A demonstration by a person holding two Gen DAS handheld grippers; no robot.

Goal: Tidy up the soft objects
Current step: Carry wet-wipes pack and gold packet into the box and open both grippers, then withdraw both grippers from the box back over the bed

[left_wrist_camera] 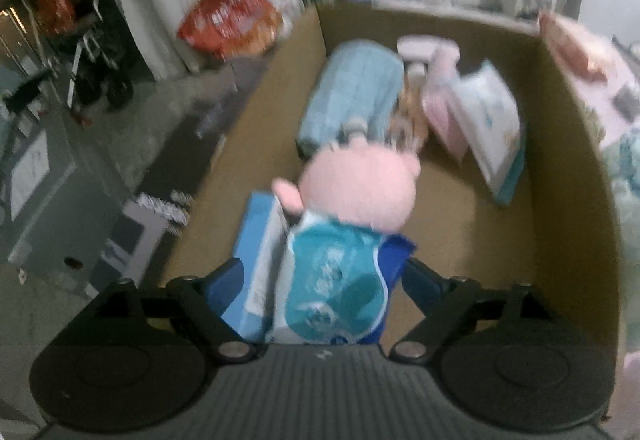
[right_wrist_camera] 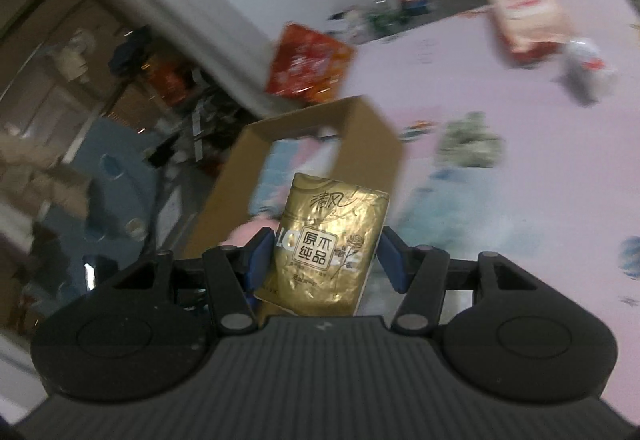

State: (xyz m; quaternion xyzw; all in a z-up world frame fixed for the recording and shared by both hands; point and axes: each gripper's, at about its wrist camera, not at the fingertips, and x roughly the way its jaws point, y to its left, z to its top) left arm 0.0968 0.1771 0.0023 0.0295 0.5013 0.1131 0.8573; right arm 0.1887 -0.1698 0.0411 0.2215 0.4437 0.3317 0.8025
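My left gripper [left_wrist_camera: 324,264] hangs over an open cardboard box [left_wrist_camera: 560,120]. A pink plush toy [left_wrist_camera: 356,192] in a teal and blue outfit lies between its fingers, which stand wide and do not seem to press on it. A light blue pack [left_wrist_camera: 258,260] leans against the toy beside the left finger. Deeper in the box lie a light blue roll [left_wrist_camera: 356,96] and a pink and white pillow [left_wrist_camera: 492,128]. My right gripper [right_wrist_camera: 325,240] is shut on a gold tissue pack [right_wrist_camera: 332,240], held in the air on the near side of the cardboard box [right_wrist_camera: 360,128].
A red snack bag [left_wrist_camera: 228,20] leans on the wall behind the box, also visible as the red snack bag [right_wrist_camera: 308,64]. On the pink surface [right_wrist_camera: 480,80] lie a pink-red pack [right_wrist_camera: 528,20], a white item [right_wrist_camera: 588,68] and a green-white bundle [right_wrist_camera: 468,140]. Grey furniture [left_wrist_camera: 48,192] stands to the left.
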